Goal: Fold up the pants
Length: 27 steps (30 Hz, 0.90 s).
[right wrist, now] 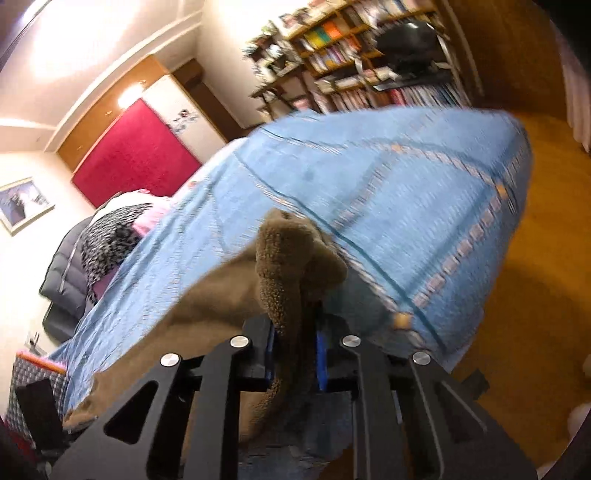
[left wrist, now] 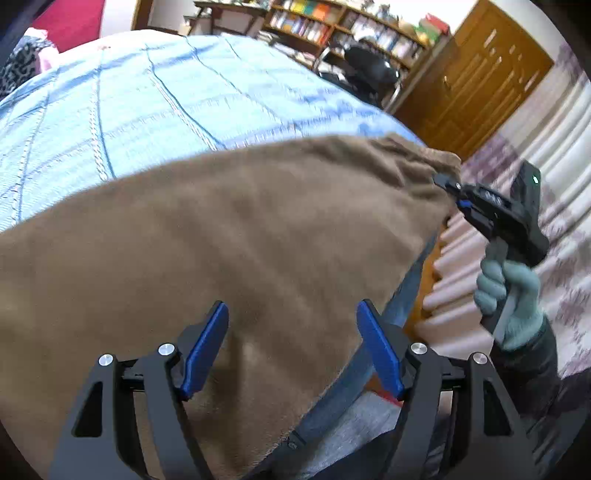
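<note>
**Right gripper clamped on one corner of the pants; left gripper wide and empty**

The right gripper [right wrist: 295, 354] is closed narrowly on a bunched corner of the brown fleece pants [left wrist: 229, 236]; in the right wrist view the cloth passes between both blue pads and rises in a gathered lump above them. In the left wrist view the same gripper [left wrist: 448, 192] bites the far right corner of the garment, held by a gloved hand [left wrist: 509, 302]. The left gripper [left wrist: 291, 347] stands wide, pads apart, with nothing pressed between them; it hangs over the near edge of the cloth.

The pants lie spread across the blue bedspread [left wrist: 147, 110], along its near side, with the right corner drawn up off the bed and the near edge hanging toward the person. Beyond the bed stand a bookshelf [left wrist: 332, 26] and a wooden door [left wrist: 480, 85]; striped flooring shows to the right.

Step in hand, as judged: taking hold of the garment's corners before a fold. One corner is secured; the other is not.

The next move calls for:
1. Bringing the left pads down over the near edge or the matching corner.
2. Closing on a single, clean hem, not a loose pinch of nap.
3. Lifting both corners evenly, so the cloth carries over without twisting.
</note>
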Motion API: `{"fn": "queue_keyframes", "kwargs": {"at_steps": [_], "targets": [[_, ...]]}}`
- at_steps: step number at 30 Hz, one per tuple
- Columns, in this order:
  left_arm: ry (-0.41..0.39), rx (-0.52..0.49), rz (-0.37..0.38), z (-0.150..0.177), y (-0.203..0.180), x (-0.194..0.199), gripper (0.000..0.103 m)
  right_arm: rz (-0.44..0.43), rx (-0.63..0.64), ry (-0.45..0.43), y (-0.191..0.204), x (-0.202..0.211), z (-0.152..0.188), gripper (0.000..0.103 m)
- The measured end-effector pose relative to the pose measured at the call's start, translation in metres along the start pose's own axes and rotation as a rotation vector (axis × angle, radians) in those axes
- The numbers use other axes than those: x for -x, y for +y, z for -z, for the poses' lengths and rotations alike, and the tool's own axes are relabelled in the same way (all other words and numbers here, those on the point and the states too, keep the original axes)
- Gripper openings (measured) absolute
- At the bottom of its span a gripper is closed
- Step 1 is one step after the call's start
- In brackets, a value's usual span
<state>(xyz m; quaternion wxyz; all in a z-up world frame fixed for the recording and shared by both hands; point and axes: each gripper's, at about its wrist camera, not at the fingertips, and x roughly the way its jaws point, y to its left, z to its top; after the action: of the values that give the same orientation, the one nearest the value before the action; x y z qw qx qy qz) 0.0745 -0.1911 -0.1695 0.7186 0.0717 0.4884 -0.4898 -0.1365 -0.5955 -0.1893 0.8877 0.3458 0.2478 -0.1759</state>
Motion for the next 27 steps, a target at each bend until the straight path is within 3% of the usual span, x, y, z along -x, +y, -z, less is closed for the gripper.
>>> {"fn": "queue_keyframes", "kwargs": {"at_steps": [7,15,22,27], "targets": [[-0.083,0.062,0.015,-0.013,0.014,0.030,0.072,-0.074,0.197,-0.039,0.076,0.017,0.003,0.016],[-0.141,0.182,0.073,-0.015,0.042,0.052,0.072,-0.177,0.438,0.000,0.165,0.015,0.043,0.016],[-0.177,0.255,0.090,-0.002,0.070,0.074,0.072,-0.291,0.583,0.159,0.219,-0.010,0.096,0.016],[-0.170,0.312,0.126,0.011,0.087,0.075,0.072,-0.335,0.696,0.361,0.237,-0.039,0.148,0.016]]}}
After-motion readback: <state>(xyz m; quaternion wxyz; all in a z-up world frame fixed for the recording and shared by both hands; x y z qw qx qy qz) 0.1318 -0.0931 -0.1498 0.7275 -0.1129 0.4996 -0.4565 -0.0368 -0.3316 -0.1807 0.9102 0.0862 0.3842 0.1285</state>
